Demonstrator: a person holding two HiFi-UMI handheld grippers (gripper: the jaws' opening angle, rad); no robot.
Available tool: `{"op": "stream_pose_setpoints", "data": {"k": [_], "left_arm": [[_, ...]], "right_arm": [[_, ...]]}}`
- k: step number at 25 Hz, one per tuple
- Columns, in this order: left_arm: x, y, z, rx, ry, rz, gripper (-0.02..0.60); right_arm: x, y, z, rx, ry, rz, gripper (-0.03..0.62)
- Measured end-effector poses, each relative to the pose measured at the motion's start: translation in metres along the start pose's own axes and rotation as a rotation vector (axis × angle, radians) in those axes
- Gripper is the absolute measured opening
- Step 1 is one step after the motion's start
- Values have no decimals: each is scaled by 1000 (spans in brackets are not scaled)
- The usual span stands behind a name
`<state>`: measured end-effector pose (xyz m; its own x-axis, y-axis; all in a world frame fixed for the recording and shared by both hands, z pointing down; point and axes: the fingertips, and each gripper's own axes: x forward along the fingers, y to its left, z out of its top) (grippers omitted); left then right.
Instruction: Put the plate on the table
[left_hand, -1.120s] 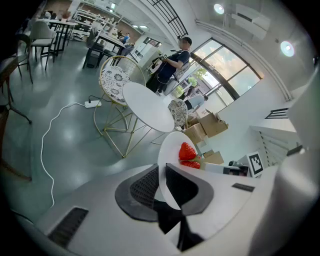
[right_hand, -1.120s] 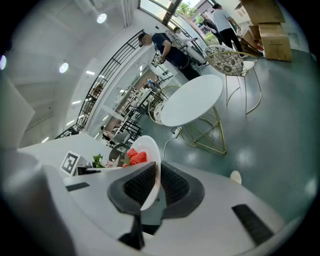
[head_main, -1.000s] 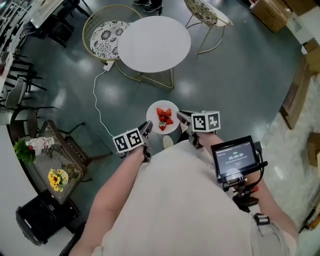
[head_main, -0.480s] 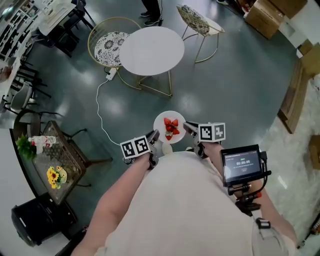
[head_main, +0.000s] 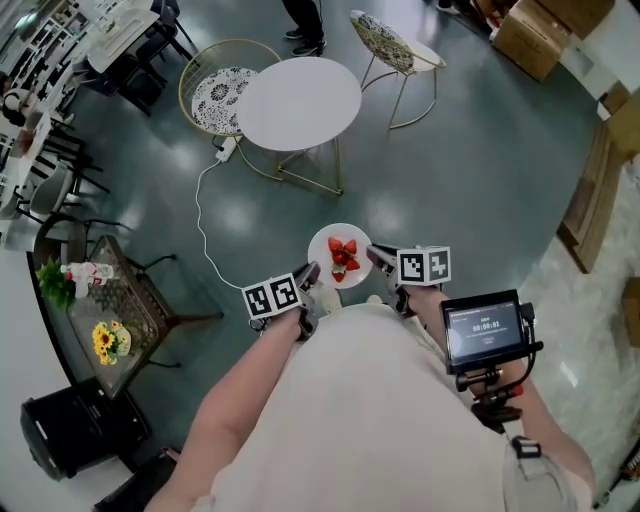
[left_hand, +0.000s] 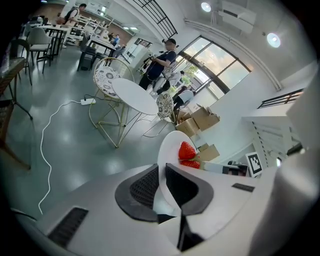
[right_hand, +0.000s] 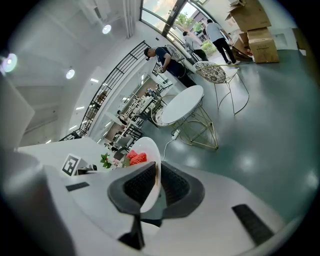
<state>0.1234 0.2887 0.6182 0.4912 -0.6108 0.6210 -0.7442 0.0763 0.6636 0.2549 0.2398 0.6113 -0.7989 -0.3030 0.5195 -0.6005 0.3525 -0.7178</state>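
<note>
A small white plate (head_main: 325, 246) carrying strawberries (head_main: 343, 255) hangs in the air in front of me, above the floor. My left gripper (head_main: 307, 275) is shut on its left rim and my right gripper (head_main: 378, 256) is shut on its right rim. The plate edge (left_hand: 167, 150) runs between the left jaws, with strawberries (left_hand: 187, 151) beyond. In the right gripper view the plate rim (right_hand: 151, 175) sits pinched between the pads, strawberries (right_hand: 136, 158) at its left. The round white table (head_main: 299, 97) stands farther ahead, its top bare.
Two gold wire chairs (head_main: 222, 82) (head_main: 392, 45) flank the table. A white cable (head_main: 203, 215) with a power strip (head_main: 224, 148) trails over the floor. A dark side table (head_main: 110, 310) with flowers stands at left, cardboard boxes (head_main: 530, 35) at far right. A person (left_hand: 161, 62) stands beyond the table.
I have stepped forward with the plate: the table and chairs slid a little nearer in view. Both grippers keep the same hold on the plate.
</note>
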Motion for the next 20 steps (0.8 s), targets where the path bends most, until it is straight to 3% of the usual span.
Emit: {"op": "stream_pose_setpoints", "data": {"k": [20], "left_arm": [[9, 1, 4, 2, 3, -22, 44]], "right_arm": [[1, -1, 6, 5, -23, 10, 40]]}}
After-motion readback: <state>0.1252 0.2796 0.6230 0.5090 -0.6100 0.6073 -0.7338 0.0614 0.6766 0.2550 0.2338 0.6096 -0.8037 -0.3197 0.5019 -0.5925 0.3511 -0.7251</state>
